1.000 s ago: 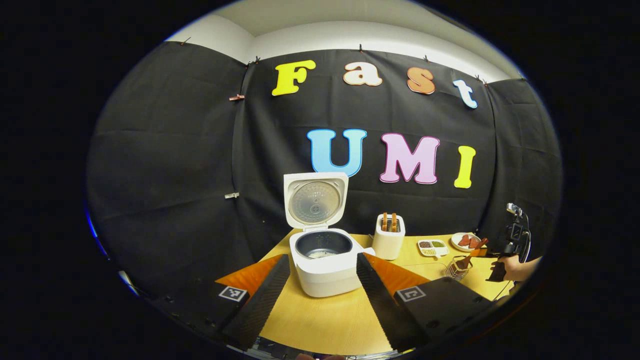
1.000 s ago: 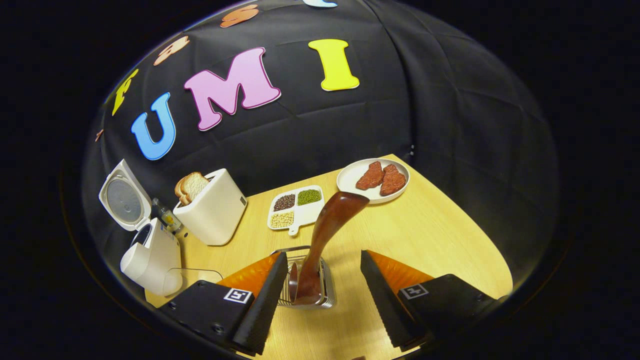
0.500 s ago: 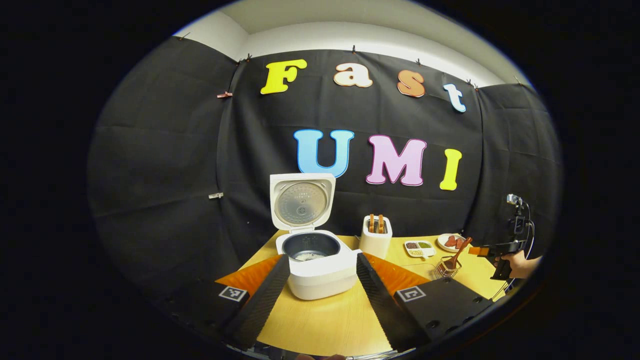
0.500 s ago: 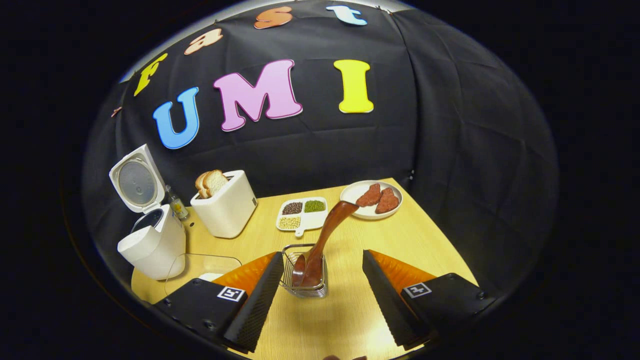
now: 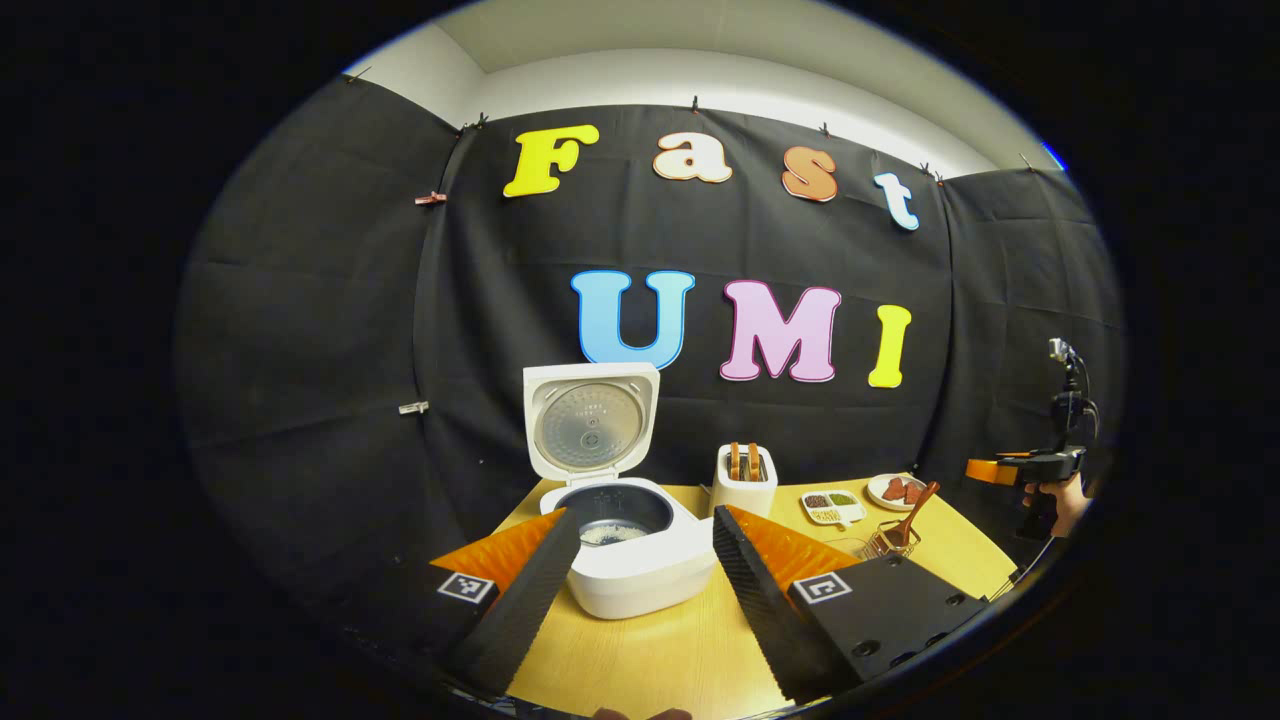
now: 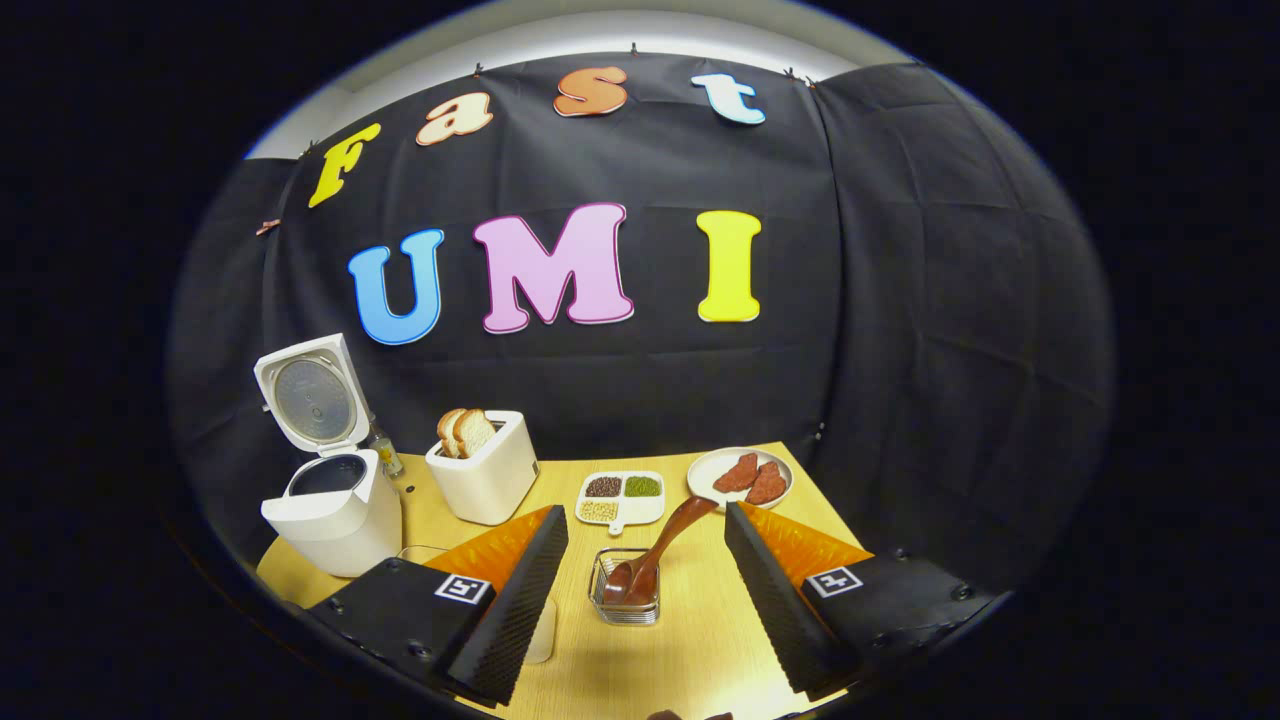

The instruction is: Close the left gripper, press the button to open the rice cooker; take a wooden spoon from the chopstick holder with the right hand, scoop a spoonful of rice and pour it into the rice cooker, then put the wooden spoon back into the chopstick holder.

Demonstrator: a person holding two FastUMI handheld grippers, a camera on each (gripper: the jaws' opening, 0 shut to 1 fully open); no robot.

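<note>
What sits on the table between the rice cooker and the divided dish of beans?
In the right gripper view, a white toaster holding bread slices stands between the rice cooker and the divided dish.

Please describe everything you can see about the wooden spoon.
The spoon is dark reddish-brown and looks like glossy wood. It stands bowl-down in the wire holder on the table, and its curved handle leans up and to the right, toward the plate. Another dark utensil seems to stand beside it in the holder. No gripper touches the spoon; the right gripper hangs open nearer the camera.
</note>
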